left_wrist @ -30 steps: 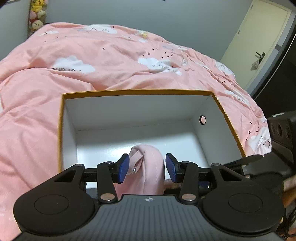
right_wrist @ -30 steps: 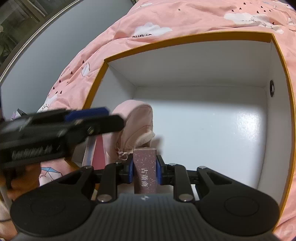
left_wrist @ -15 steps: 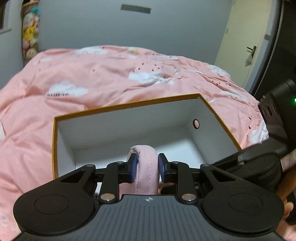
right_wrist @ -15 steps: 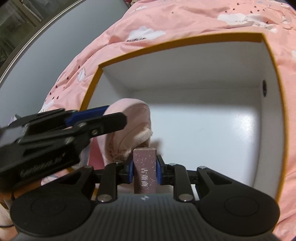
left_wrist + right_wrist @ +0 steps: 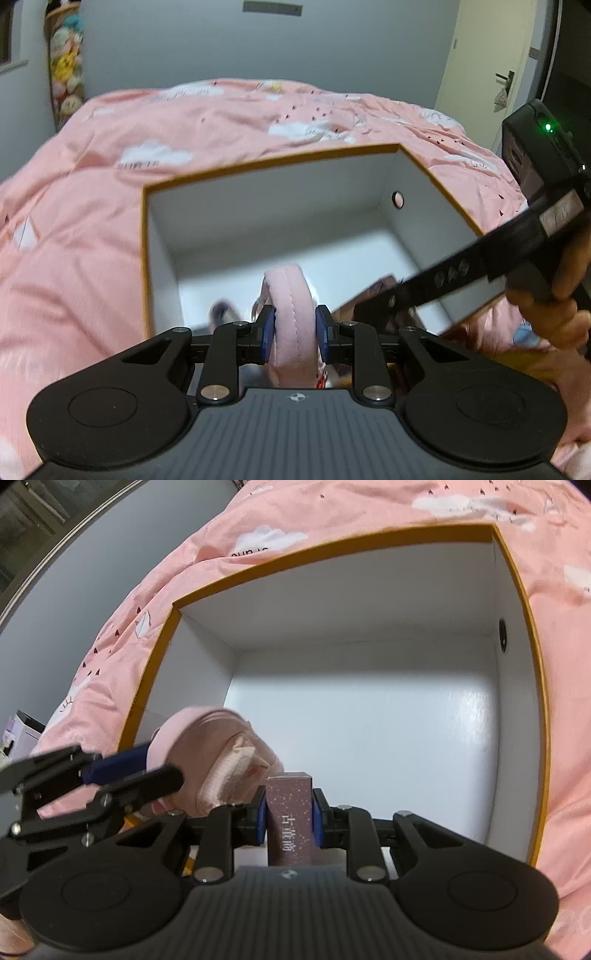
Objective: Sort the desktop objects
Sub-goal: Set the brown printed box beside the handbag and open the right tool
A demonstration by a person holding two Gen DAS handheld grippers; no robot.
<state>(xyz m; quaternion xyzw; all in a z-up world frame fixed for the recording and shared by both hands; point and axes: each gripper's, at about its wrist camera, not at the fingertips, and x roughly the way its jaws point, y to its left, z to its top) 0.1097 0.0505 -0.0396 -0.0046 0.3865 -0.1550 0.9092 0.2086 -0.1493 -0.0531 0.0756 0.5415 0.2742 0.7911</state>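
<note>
The pink padded pouch point(image 5: 292, 314) sits squarely between the blue pads of the left tongs point(image 5: 294, 332), which have just been closing and now pinch its stitched edge from both sides; it hangs over the near left part of the open white box with the orange rim point(image 5: 258, 168), which rests on the pink cloud-print bedcover point(image 5: 110, 206). From the other side the same pouch point(image 5: 221, 760) shows near the box's left wall, with the left tongs point(image 5: 147, 771) coming in from the left around it. The right tongs point(image 5: 289, 814) stand narrow, clamped on a small dusky-pink speckled carton point(image 5: 290, 812) printed with pale characters, held upright above the near edge of the box point(image 5: 332, 550), just right of the pouch and perhaps brushing it, though the blur there leaves that unsure. A hand point(image 5: 554, 302) grips the right tool's handle at the far right.
</note>
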